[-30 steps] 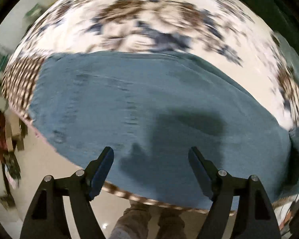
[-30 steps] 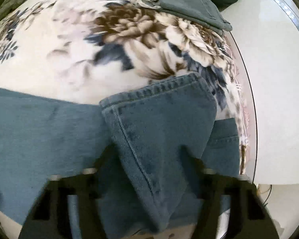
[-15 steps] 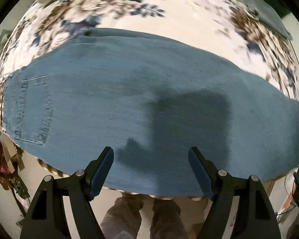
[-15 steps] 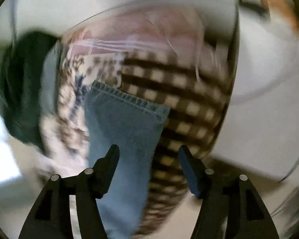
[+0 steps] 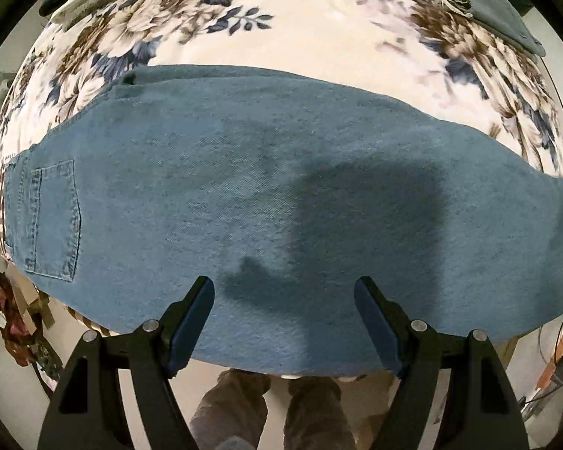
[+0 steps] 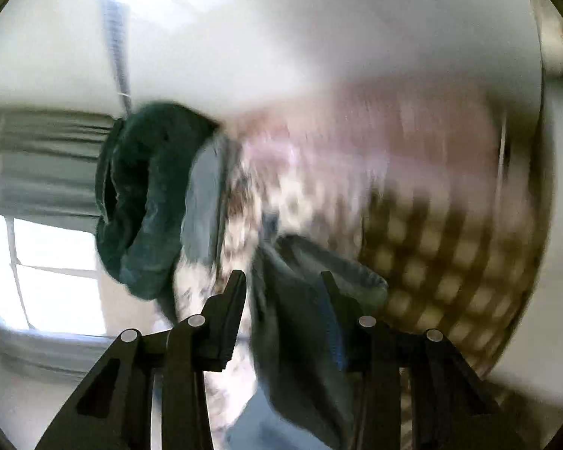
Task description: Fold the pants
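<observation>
Your blue denim pants (image 5: 281,195) lie flat across the floral-covered table (image 5: 319,30), folded lengthwise; crosswise folds remain. Your left gripper (image 5: 283,322) hovers wide and empty. Your right gripper (image 6: 281,300) brackets a hem, narrowed; actual grip cannot be told.

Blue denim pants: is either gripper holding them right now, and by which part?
Left gripper is open above the blue denim pants, holding nothing. Right gripper has a denim edge between its jaws; blur hides whether they grip it.
</observation>
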{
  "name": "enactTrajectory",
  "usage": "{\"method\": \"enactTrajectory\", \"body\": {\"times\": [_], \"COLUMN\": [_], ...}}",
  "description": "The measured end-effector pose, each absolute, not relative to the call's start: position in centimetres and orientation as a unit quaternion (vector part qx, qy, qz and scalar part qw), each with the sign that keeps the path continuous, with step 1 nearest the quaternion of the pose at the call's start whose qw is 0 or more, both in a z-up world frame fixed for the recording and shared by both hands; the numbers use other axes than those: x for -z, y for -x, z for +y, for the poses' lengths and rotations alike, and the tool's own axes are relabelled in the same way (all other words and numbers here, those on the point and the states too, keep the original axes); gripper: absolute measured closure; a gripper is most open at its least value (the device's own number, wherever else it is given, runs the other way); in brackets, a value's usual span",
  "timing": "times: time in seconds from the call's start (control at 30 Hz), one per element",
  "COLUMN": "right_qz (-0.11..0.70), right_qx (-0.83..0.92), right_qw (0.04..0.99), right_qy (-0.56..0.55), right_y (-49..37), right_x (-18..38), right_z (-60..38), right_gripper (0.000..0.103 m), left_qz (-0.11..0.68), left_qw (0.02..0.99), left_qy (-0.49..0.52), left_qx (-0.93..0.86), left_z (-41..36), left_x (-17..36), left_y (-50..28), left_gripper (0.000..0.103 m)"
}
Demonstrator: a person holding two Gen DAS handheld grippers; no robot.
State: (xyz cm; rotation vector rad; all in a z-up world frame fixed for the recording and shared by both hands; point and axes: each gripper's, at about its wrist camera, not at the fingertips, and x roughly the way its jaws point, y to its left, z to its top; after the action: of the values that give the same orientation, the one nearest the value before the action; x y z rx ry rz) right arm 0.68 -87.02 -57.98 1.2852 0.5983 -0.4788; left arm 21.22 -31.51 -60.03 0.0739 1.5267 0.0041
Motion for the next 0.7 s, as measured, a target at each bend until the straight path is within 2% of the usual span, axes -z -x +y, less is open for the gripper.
{"method": "enactTrajectory", "body": {"times": [0.07, 0.2, 0.27, 0.37, 0.47, 0.53, 0.57, 0.6, 0.63, 0.7], "right_qz": [0.305, 0.374, 0.375, 0.379, 0.388, 0.381, 0.369, 0.354, 0.344, 0.363], "right_qx": [0.224, 0.242, 0.237, 0.22, 0.19, 0.171, 0.166, 0.165, 0.158, 0.152], "right_qw": [0.714, 0.663, 0.658, 0.646, 0.637, 0.648, 0.662, 0.676, 0.685, 0.693], "right_qy": [-0.589, -0.602, -0.608, -0.625, -0.638, -0.637, -0.631, -0.625, -0.623, -0.604], "right_y": [-0.1, 1.5, 2.6, 2.8, 1.5, -0.1, -0.9, -1.4, -2.1, -3.8], "right_x": [58.9, 62.3, 63.3, 65.5, 68.5, 69.8, 69.9, 69.6, 69.4, 69.5], "right_z": [-88.2, -88.4, -87.7, -86.3, -84.7, -83.9, -83.7, -83.6, -83.5, -83.2], "right_gripper": [0.053, 0.05, 0.038, 0.028, 0.028, 0.03, 0.045, 0.051, 0.053, 0.053], "left_qz": [0.694, 0.699, 0.697, 0.69, 0.687, 0.694, 0.697, 0.7, 0.702, 0.707], "left_qw": [0.719, 0.715, 0.716, 0.722, 0.725, 0.718, 0.716, 0.713, 0.712, 0.706], "left_qy": [-0.031, -0.027, -0.032, -0.037, -0.051, -0.048, -0.036, -0.02, -0.011, 0.007], "left_qx": [-0.004, 0.0, 0.004, 0.013, 0.022, 0.025, 0.027, 0.031, 0.034, 0.039], "left_z": [-31.7, -32.3, -32.6, -33.3, -33.9, -33.7, -33.5, -33.1, -33.0, -32.8], "left_x": [60.3, 61.0, 61.3, 62.1, 64.2, 65.6, 66.2, 66.7, 67.0, 67.8], "left_y": [-21.3, -21.0, -21.1, -21.3, -22.7, -23.3, -23.7, -24.2, -24.6, -25.2], "left_gripper": [0.027, 0.027, 0.027, 0.027, 0.027, 0.021, 0.014, 0.006, 0.002, 0.0]}}
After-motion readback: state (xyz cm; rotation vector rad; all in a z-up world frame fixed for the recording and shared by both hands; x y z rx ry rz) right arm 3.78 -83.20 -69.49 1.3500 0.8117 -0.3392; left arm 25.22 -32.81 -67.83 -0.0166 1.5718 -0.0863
